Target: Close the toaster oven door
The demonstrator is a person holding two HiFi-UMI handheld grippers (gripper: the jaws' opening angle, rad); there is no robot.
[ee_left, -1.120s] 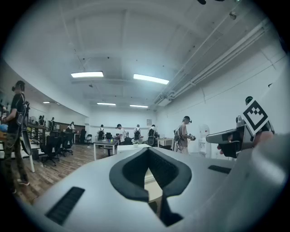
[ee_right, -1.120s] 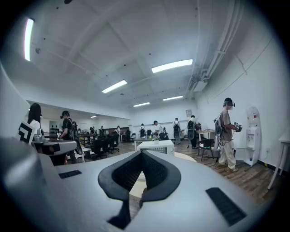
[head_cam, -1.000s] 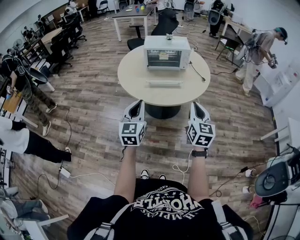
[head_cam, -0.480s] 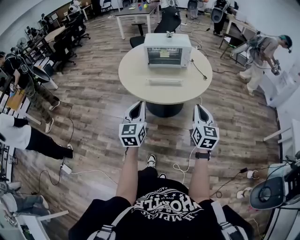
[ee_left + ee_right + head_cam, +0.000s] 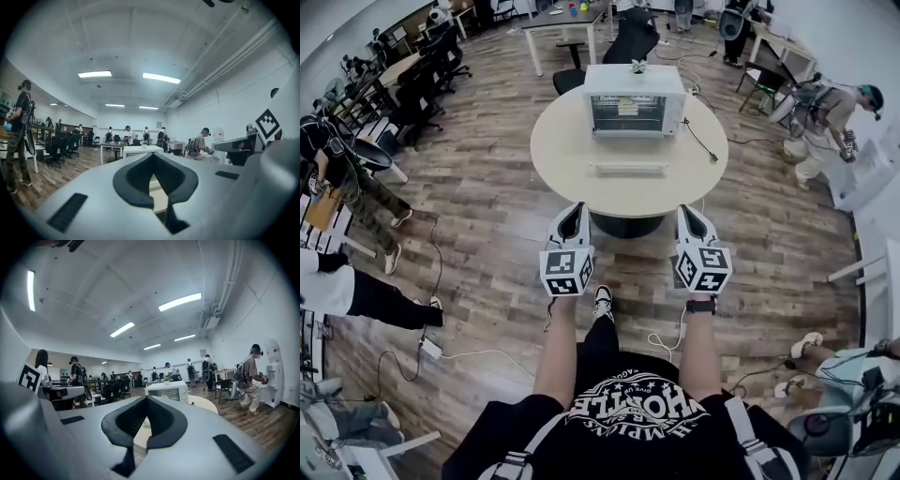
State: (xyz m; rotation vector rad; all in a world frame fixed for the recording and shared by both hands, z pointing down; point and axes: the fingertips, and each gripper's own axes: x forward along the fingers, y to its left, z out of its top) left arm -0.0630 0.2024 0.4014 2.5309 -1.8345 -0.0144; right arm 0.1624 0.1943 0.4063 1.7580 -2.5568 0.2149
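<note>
Stepped fwd since the earlier frames: wearer's shoe (image 5: 602, 300) now shows between the forearms. Both grippers keep approx. the same spot in head view.

Brown wood-plank floor (image 5: 487, 216) carries a round beige table (image 5: 567, 155) on a dark pedestal. At the table's far side stands a white box-shaped toaster oven (image 5: 635, 84), front facing the wearer, cavity w/ rack exposed. Its drop-down door (image 5: 628, 167) is open and dropped toward the wearer, pale handle edge approx. mid-table.

Left gripper (image 5: 572, 211), white w/ marker cube, sits over the floor just short of the table's near edge, left of oven centre. Jaws together, nothing between them. Right gripper (image 5: 691, 214) is likewise short of the edge, right of oven centre. Jaws together, nothing held. Both are well apart from door and oven. In the right gripper view the oven shows just beyond the closed tips.
</note>
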